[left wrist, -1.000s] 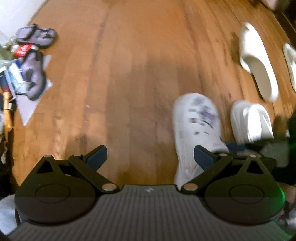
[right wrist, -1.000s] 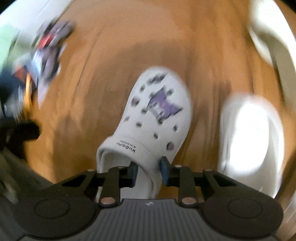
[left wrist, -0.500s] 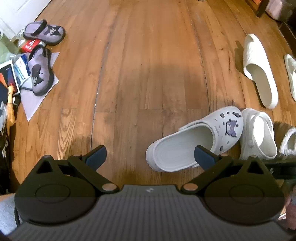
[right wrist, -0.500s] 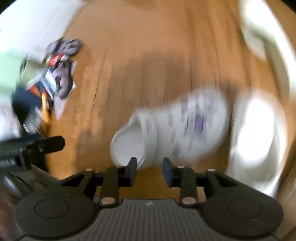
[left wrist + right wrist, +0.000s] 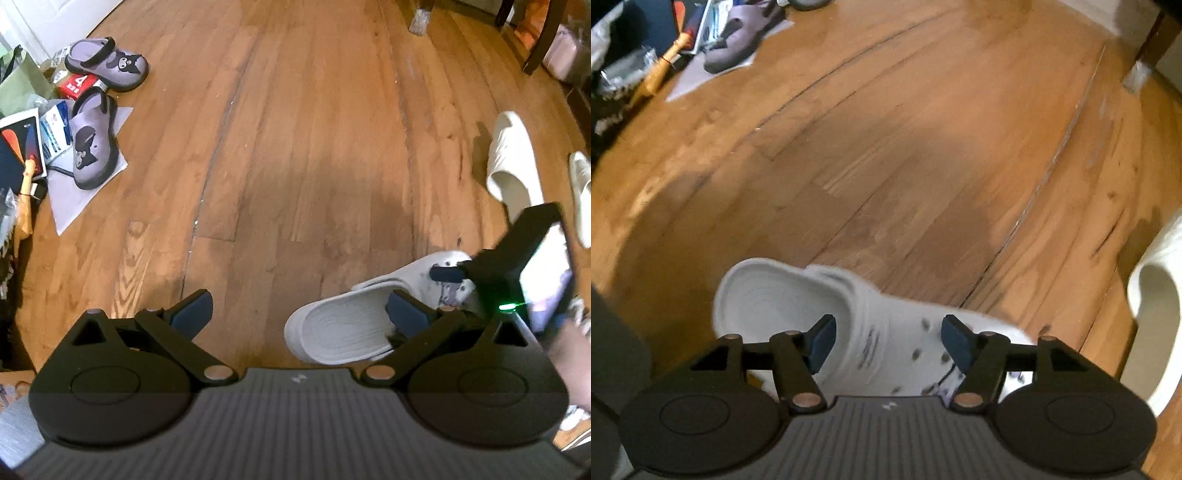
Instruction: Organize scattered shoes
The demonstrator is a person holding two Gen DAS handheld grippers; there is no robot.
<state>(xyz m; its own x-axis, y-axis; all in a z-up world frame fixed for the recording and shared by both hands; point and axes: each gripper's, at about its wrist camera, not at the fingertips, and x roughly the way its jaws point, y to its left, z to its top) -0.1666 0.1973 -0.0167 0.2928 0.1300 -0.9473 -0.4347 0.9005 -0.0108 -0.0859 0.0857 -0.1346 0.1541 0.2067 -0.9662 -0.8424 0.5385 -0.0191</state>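
A white clog (image 5: 798,314) lies on the wooden floor (image 5: 905,166) directly under the right gripper (image 5: 886,341), whose 2 jaws are opening clear of it, its length running crosswise, while the wide-open, empty left gripper (image 5: 299,314) hangs farther off.

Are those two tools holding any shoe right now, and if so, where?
Nothing is held. The right tool is opening over the white clog on the floor, pads off it. The left tool is open over bare floor.
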